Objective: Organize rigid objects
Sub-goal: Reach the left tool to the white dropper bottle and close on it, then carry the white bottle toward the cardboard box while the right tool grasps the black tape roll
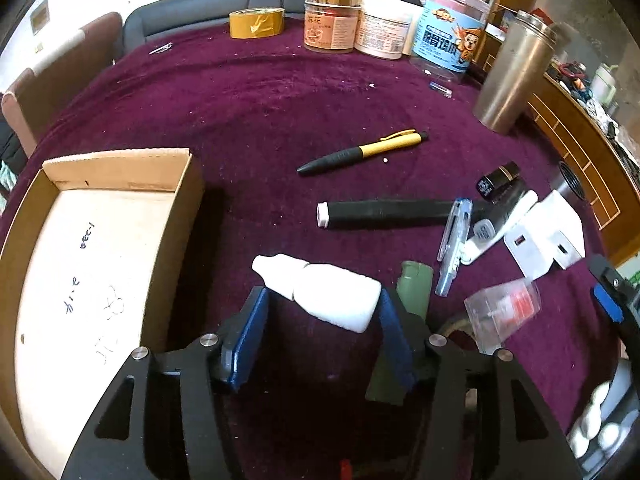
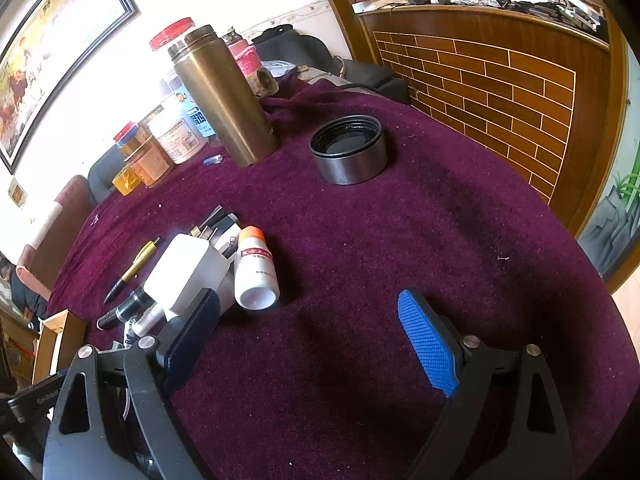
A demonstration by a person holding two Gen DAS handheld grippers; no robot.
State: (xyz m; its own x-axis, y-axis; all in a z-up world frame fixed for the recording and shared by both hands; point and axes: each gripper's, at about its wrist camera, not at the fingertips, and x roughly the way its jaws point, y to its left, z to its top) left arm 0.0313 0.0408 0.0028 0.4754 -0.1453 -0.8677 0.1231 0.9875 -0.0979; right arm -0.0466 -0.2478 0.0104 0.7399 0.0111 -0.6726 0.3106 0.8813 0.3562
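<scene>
A white dropper bottle (image 1: pixel 320 292) lies slanted on the purple cloth (image 1: pixel 260 120), across the gap between the blue pads of my left gripper (image 1: pixel 322 298). Its base sits against the right pad and its cap pokes past the left fingertip; the jaws stand apart and do not squeeze it. An open cardboard box (image 1: pixel 120 168) stands just left of this gripper with nothing in it. My right gripper (image 2: pixel 308 300) is open wide over bare cloth. A white pill bottle with an orange cap (image 2: pixel 256 268) and a white charger (image 2: pixel 188 272) lie by its left finger.
Loose items lie to the right: a yellow-black pen (image 1: pixel 364 152), a black tube (image 1: pixel 392 214), a clear blue pen (image 1: pixel 454 240), a green lighter (image 1: pixel 416 284) and a clear plastic case (image 1: pixel 504 308). A steel flask (image 2: pixel 224 96), its lid (image 2: pixel 348 152) and jars (image 1: pixel 384 24) stand farther back.
</scene>
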